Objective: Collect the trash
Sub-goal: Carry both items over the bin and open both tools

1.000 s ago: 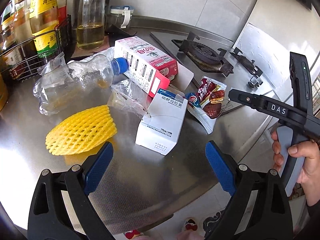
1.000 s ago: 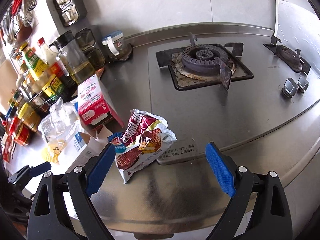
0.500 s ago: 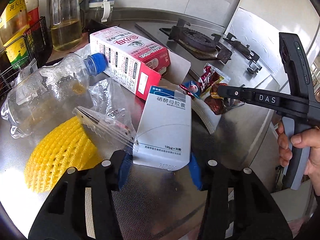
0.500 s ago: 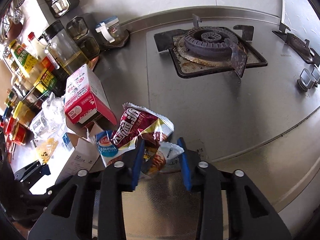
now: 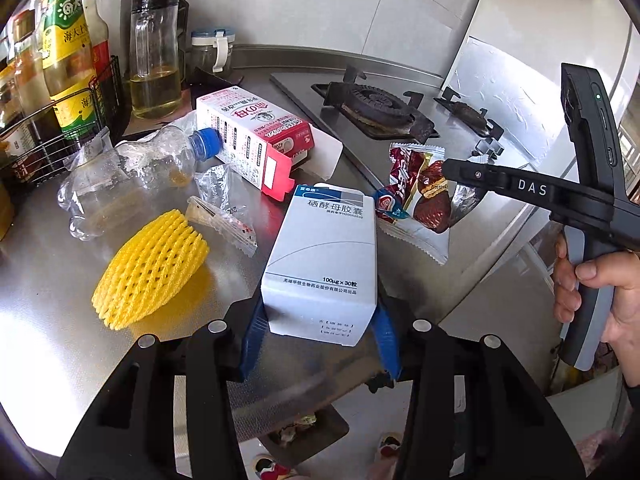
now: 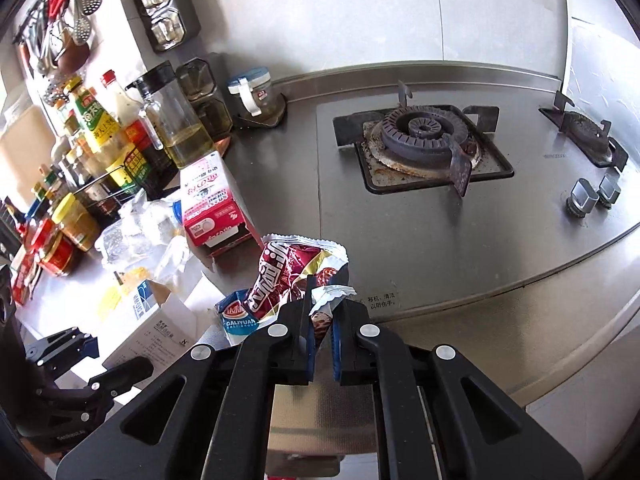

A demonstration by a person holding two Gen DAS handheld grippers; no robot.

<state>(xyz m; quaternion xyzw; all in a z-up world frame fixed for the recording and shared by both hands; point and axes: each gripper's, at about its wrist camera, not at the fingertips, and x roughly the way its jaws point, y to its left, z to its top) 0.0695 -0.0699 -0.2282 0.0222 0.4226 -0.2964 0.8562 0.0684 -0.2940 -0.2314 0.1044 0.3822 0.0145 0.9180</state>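
Left gripper [image 5: 320,330] closing on white box [image 5: 324,260] (far end cropped); right gripper [image 6: 322,338] clamps snack wrapper [image 6: 280,280], print crumpled.

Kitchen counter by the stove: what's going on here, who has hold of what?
A person is clearing trash with two handheld grippers. The left gripper, jaws closing, clamps the white medicine box. The right gripper is shut on the red snack wrapper. The crushed bottle, yellow foam net and pink carton lie on the counter.

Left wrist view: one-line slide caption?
Left gripper closing on white medicine box; right gripper pinches snack wrapper.
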